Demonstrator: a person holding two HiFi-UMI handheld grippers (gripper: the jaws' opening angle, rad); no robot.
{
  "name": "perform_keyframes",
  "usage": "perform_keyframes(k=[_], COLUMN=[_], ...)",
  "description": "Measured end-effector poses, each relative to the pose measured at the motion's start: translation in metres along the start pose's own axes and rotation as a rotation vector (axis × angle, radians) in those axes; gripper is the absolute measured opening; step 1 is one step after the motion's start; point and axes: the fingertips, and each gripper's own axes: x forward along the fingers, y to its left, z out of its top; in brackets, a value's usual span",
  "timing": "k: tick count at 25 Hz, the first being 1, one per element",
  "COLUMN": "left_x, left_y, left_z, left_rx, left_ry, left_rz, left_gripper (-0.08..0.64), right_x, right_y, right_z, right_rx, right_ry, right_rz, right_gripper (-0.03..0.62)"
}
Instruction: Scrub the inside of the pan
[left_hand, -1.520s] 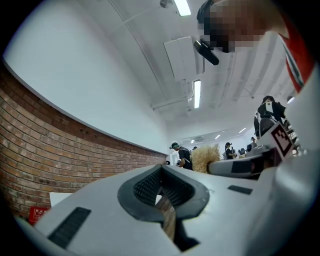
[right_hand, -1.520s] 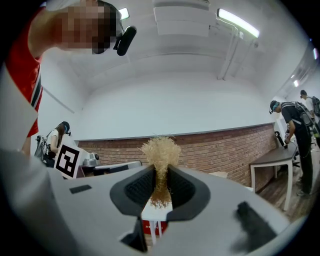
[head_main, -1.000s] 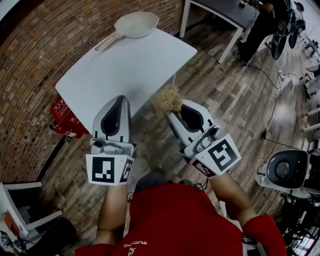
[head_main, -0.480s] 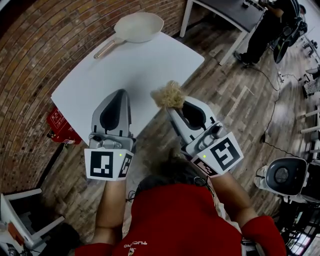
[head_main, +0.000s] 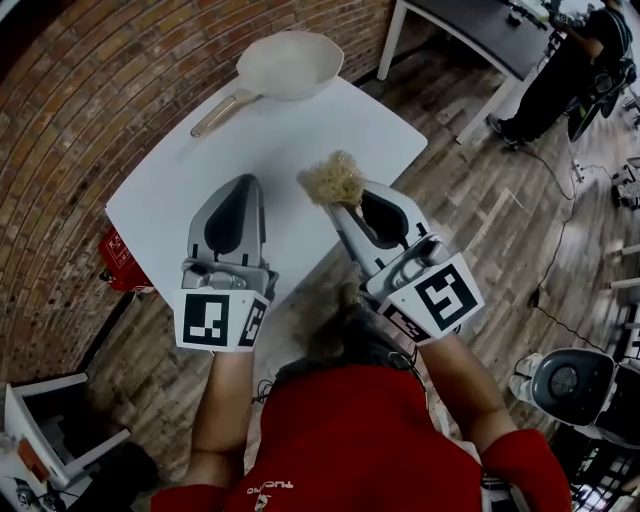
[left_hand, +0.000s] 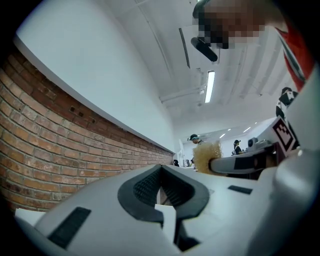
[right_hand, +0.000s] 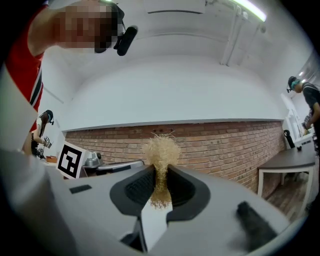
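Note:
A cream pan (head_main: 289, 64) with a wooden-coloured handle lies at the far end of the white table (head_main: 250, 150), by the brick wall. My right gripper (head_main: 345, 200) is shut on a tan fibrous scrubber (head_main: 332, 178), held over the table's near right edge; the tuft (right_hand: 161, 152) sticks out above the jaws. My left gripper (head_main: 236, 200) hovers over the table's near edge, jaws closed with nothing between them (left_hand: 159, 186). Both grippers are well short of the pan.
A brick wall (head_main: 90, 110) runs along the table's left side. A red box (head_main: 118, 262) sits on the floor by the wall. A dark table (head_main: 480, 30) and a person (head_main: 560, 70) stand at the far right on the wood floor.
The view has shifted closer to the table: both grippers now sit further over its near edge, the right one carrying the scrubber along. Jaws unchanged.

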Motion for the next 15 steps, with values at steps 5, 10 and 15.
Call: perform_keyframes(k=[5,10,15], left_x=[0.049,0.094,0.139], left_y=[0.016,0.029,0.039], left_z=[-0.01,-0.016,-0.022], left_rx=[0.004,0.01,0.016], left_ry=[0.008,-0.001,-0.012], left_rz=[0.056,0.132,0.206], left_gripper=[0.014,0.014,0.014], right_x=[0.03,0.059,0.084], right_y=[-0.049,-0.093,-0.136], right_z=[0.0,0.002,0.003], right_rx=[0.012,0.017,0.018], right_ry=[-0.005,-0.004,-0.001], right_rz=[0.045,0.11,0.165], right_gripper=[0.075,0.075,0.075])
